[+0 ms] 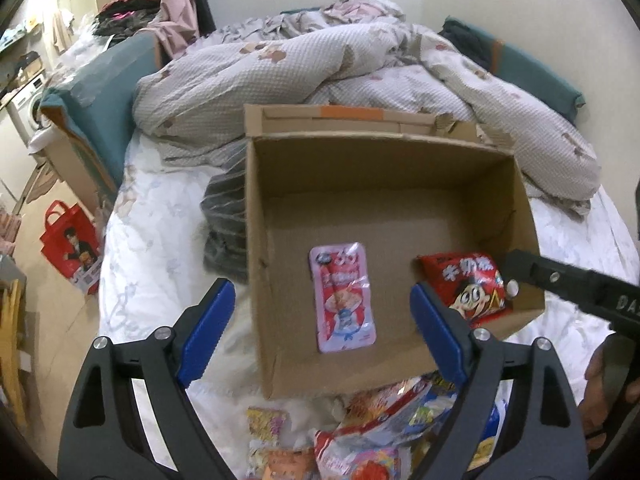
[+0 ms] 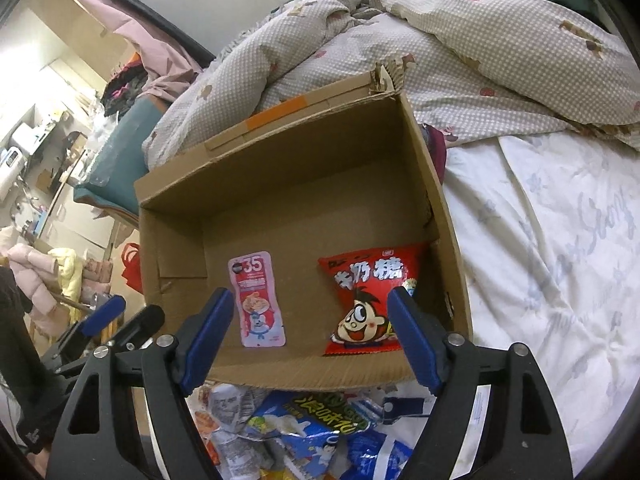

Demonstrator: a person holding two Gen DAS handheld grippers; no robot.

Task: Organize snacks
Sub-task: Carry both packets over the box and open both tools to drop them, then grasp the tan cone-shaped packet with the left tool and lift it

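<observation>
An open cardboard box (image 1: 360,168) (image 2: 280,184) stands on the bed. Inside lie a pink snack packet (image 1: 343,298) (image 2: 258,300) and a red candy bag with a cartoon face (image 1: 470,284) (image 2: 370,300). My left gripper (image 1: 320,332) is open and empty, held above the box's near left corner. My right gripper (image 2: 310,336) is open and empty above the box's near wall; it also shows in the left wrist view at the right edge (image 1: 560,280). A pile of loose snack packets (image 1: 360,432) (image 2: 304,428) lies on the bed just in front of the box.
A rumpled quilt (image 1: 320,68) (image 2: 440,32) lies behind the box. White bed sheet (image 1: 160,248) (image 2: 552,240) spreads on both sides. A grey striped cloth (image 1: 224,220) sits left of the box. A red shopping bag (image 1: 72,248) stands on the floor at left.
</observation>
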